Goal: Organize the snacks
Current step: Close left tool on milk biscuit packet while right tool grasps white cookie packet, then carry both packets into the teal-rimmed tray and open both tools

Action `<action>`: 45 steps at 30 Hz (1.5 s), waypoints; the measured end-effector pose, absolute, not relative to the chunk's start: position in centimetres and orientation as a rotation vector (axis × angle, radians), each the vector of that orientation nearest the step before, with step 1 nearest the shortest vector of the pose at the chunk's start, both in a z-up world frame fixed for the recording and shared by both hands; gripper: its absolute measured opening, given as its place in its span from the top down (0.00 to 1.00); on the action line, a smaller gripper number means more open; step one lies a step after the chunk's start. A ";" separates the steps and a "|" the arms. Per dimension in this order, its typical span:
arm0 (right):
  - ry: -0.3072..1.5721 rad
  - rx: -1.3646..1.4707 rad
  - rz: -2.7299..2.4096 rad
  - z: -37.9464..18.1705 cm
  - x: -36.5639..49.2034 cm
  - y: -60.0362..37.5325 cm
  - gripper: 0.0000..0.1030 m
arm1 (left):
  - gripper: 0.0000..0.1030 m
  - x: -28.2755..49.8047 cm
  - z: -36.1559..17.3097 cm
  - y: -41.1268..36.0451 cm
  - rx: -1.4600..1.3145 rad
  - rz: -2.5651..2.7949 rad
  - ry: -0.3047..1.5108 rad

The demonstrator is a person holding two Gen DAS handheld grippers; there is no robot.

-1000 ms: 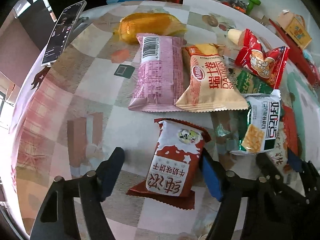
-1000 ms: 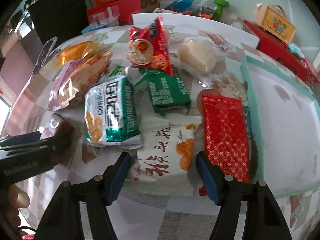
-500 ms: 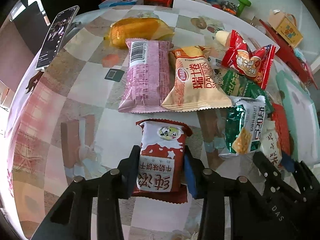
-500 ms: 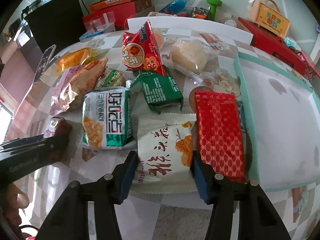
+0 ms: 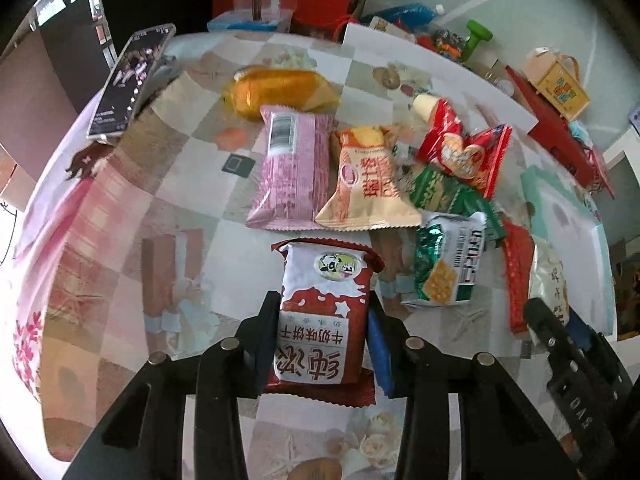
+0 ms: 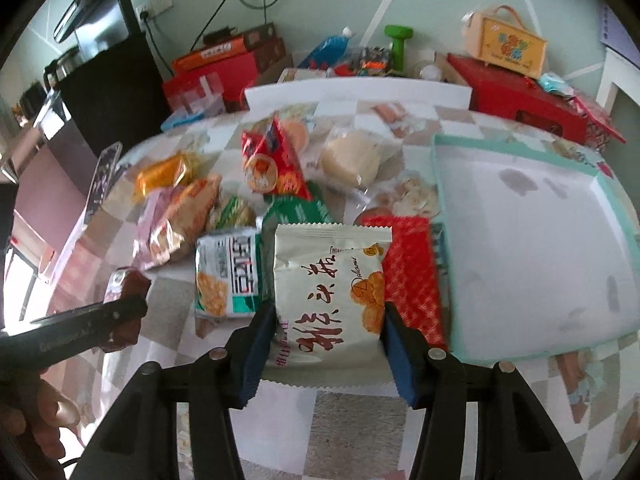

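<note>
1. The left gripper (image 5: 322,340) is closed on a red-and-white biscuit packet (image 5: 322,312), its pads pressed against the packet's two long sides; the packet appears lifted slightly off the table (image 5: 120,240), with its near end between the fingers.
2. The right gripper (image 6: 328,344) is likewise clamped on a cream-white snack bag (image 6: 330,292), which is gripped by its sides and seems tilted up from the table.
3. No snack is seen on the mint-edged tray (image 6: 520,248); it lies at the right of the table, just beside a red patterned packet (image 6: 412,276). The tray is judged to be the likely sorting place, though this cannot be confirmed.
4. Still loose on the table are a green-and-white cracker bag (image 6: 226,272), a dark green packet (image 6: 296,210), a red crinkled bag (image 6: 272,164), a pale bun in clear wrap (image 6: 352,156), a pink wrapper (image 5: 292,168), a beige-and-orange bag (image 5: 366,184) and an orange-wrapped roll (image 5: 280,92).
5. These are lying in a loose cluster, several touching or overlapping, with no rows or groups yet made out.
6. The task is therefore judged to be at an early stage: two packets are in hand, nothing is seen placed, and most of the pile is left to be sorted.
7. A phone (image 5: 130,80) is propped at the far left edge, well apart from the snacks.
</note>
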State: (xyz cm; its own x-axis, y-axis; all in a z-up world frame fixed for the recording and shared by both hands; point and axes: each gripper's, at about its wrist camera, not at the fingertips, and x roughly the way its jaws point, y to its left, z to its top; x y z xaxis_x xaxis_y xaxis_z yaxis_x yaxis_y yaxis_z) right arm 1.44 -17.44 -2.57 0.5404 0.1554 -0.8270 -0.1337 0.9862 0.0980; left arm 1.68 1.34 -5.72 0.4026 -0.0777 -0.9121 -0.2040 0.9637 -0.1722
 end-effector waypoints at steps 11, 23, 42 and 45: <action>0.899 0.081 0.096 2.9 2.1 -19.6 0.46 | 0.59 0.8 4.8 1.3 -0.218 0.002 1.009; 0.818 0.176 -0.021 6.7 4.4 -24.2 0.46 | 0.59 5.8 8.6 -6.5 -0.155 -0.171 0.936; 0.831 0.328 -0.311 4.0 6.8 -35.8 0.45 | 0.59 11.6 5.2 -19.9 -0.063 -0.404 0.963; 0.833 0.343 -0.351 3.4 6.5 -37.4 0.45 | 0.59 12.0 4.0 -21.8 -0.038 -0.435 0.986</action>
